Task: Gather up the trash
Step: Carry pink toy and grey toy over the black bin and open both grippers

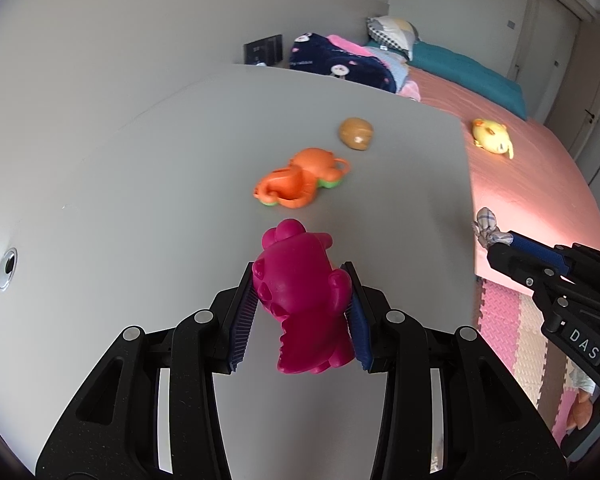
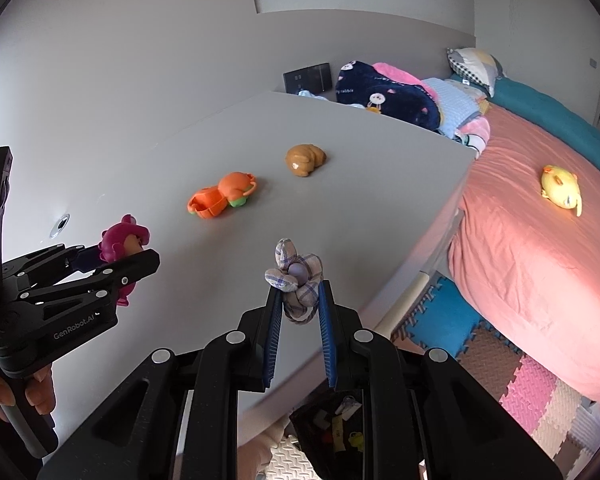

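1 magenta toy (image 1: 304,300) gripped left | 1 checked cloth knot (image 2: 296,276) gripped right | 2 toys on table (image 1: 140,160)

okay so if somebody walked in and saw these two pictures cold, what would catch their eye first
Probably the magenta toy figure, clamped between the pads of the left gripper above the grey table. Next, the checked cloth bundle pinched in the right gripper near the table's edge. Beyond them an orange toy and a brown toy lie on the table, and a yellow plush rests on the pink bed.
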Motion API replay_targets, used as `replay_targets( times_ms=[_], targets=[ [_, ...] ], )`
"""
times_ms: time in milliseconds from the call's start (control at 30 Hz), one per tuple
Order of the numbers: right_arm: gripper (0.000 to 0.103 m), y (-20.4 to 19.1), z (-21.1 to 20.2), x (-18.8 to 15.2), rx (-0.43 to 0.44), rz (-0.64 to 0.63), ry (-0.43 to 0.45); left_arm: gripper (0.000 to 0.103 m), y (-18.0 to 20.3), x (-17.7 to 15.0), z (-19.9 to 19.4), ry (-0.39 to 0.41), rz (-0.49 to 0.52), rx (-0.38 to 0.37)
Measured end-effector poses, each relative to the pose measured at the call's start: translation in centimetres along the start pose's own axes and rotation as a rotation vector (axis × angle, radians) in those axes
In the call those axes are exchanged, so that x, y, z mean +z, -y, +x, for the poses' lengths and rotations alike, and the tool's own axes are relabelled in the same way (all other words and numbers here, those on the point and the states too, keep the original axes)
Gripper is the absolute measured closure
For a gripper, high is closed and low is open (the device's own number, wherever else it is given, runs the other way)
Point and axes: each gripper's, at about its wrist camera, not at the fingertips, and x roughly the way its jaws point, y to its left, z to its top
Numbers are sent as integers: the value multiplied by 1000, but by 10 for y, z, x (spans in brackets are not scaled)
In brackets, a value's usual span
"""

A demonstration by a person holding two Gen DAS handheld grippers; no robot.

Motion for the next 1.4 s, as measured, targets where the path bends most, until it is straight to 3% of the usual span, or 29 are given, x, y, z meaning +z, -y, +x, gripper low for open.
replay_targets(
  times_ms=[800,1400],
  targets=[
    [83,53,-66,-50,-91,71,50,62,83,-13,-16,19,115,-103],
    [83,106,-105,-79,-186,154,61,62,156,-20,-14,-5,264,-198]
  ],
)
